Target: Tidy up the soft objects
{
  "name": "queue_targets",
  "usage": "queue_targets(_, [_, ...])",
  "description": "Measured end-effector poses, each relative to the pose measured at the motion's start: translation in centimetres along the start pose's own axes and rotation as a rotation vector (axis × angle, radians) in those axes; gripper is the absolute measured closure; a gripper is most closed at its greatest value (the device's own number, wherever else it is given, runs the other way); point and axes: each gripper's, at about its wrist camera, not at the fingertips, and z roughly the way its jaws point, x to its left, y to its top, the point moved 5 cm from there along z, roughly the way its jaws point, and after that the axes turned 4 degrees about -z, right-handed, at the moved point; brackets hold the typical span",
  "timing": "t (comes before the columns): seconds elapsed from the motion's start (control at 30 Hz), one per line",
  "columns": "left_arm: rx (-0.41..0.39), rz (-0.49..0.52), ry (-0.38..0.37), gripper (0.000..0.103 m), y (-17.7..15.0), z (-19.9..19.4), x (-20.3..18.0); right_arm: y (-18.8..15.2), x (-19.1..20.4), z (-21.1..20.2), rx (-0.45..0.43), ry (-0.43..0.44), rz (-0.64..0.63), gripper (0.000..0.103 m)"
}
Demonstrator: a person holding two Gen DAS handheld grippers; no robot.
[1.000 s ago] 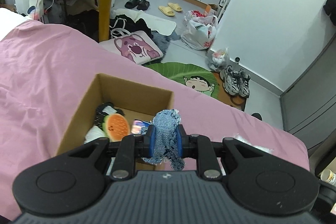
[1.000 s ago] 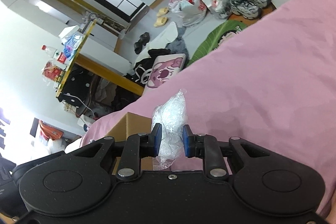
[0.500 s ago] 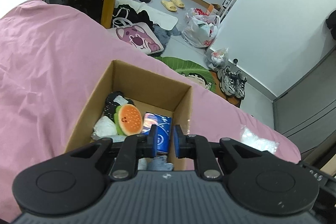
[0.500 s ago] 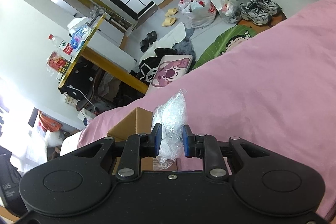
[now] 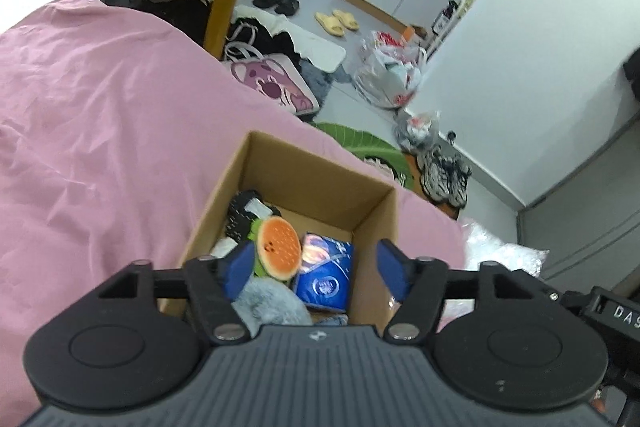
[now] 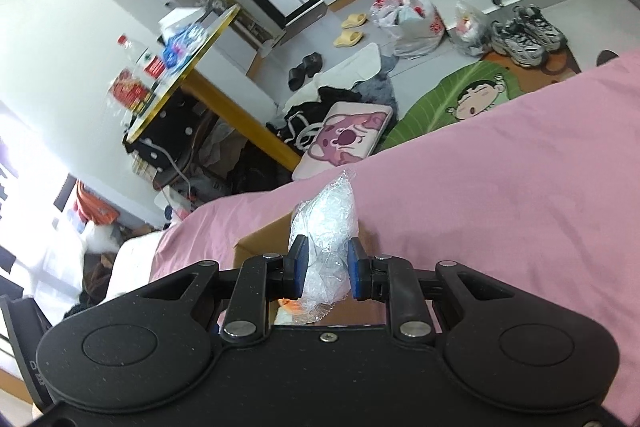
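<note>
Left wrist view: left tongs (image 5: 316,269) spread wide, empty, hovering over open brown cardboard box (image 5: 304,167) on pink bedsheet (image 5: 100,131). Inside box: round orange watermelon-slice plush (image 5: 279,248), blue glossy packet (image 5: 326,275), grey fluffy fabric (image 5: 268,307), black-and-white item (image 5: 244,211) at back. Right wrist view: right tongs (image 6: 325,269) clenched on crinkled clear plastic bag (image 6: 326,227), held above near corner of box (image 6: 264,241); pink sheet beyond.
</note>
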Motion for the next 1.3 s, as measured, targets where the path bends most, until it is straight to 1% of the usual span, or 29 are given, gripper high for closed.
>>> queue_targets(0.1, [-0.005, -0.022, 0.000, 0.030, 0.4, -0.3, 0.7, -0.5, 1.5, 0.8, 0.011, 0.005, -0.020, 0.082])
queue_targets(0.27, [-0.006, -0.051, -0.013, 0.027, 1.0, -0.9, 1.6, -0.9, 3.8, 2.2, 0.020, 0.016, -0.040, 0.082])
queue_targets(0.3, [-0.007, -0.052, -0.015, 0.026, 1.2, -1.1, 1.8, -0.9, 4.3, 2.4, 0.020, 0.023, -0.046, 0.077])
queue_targets(0.33, [-0.007, -0.052, -0.015, 0.025, 1.4, -1.2, 1.8, -1.0, 4.6, 2.6, 0.031, 0.029, -0.044, 0.075])
queue_targets(0.37, [-0.007, -0.052, -0.014, 0.024, 1.5, -1.3, 1.9, -1.1, 4.8, 2.7, 0.045, 0.033, -0.037, 0.075])
queue_targets(0.4, [-0.009, -0.050, -0.011, 0.023, 1.7, -1.6, 2.0, -1.2, 5.0, 2.7, 0.053, 0.037, -0.030, 0.072])
queue_targets(0.43, [-0.011, -0.048, -0.009, 0.020, 1.8, -1.8, 2.1, -1.2, 5.2, 2.4, 0.052, 0.036, -0.027, 0.066])
queue_targets(0.5, [-0.018, -0.044, -0.007, 0.016, 1.9, -2.4, 2.2, -1.3, 5.2, 1.5, 0.041, 0.009, -0.033, 0.056])
queue_targets(0.53, [-0.016, -0.041, -0.006, 0.014, 1.9, -2.6, 2.2, -1.3, 5.2, 1.1, 0.035, 0.001, -0.034, 0.056])
queue_targets(0.67, [0.009, -0.027, 0.001, 0.013, 1.4, -3.4, 2.0, -1.2, 5.1, -0.8, 0.020, -0.014, -0.024, 0.056])
queue_targets(0.77, [0.007, -0.022, -0.004, 0.011, 1.1, -4.5, 2.0, -1.2, 5.1, -2.6, -0.001, -0.029, -0.033, 0.050])
queue_targets(0.83, [0.009, -0.015, 0.000, 0.007, 0.9, -5.2, 1.9, -1.2, 5.3, -3.4, -0.007, -0.026, -0.039, 0.048])
queue_targets(0.87, [0.010, -0.007, 0.005, 0.007, 0.7, -5.5, 1.8, -1.3, 5.4, -3.9, -0.009, -0.025, -0.042, 0.047])
queue_targets(0.93, [0.012, 0.013, 0.010, 0.006, 0.4, -6.3, 1.5, -1.5, 5.4, -4.7, -0.010, -0.029, -0.046, 0.041])
queue_targets(1.07, [0.023, 0.040, 0.019, 0.005, -0.2, -7.7, 0.9, -1.8, 5.7, -6.2, -0.015, -0.037, -0.067, 0.034])
queue_targets(1.23, [0.030, 0.085, 0.029, 0.004, -1.2, -9.4, 0.2, -1.9, 5.6, -8.5, -0.037, -0.061, -0.098, 0.018])
queue_targets(1.3, [0.027, 0.103, 0.032, 0.004, -1.6, -10.1, -0.1, -2.0, 5.5, -9.5, -0.042, -0.075, -0.112, 0.016])
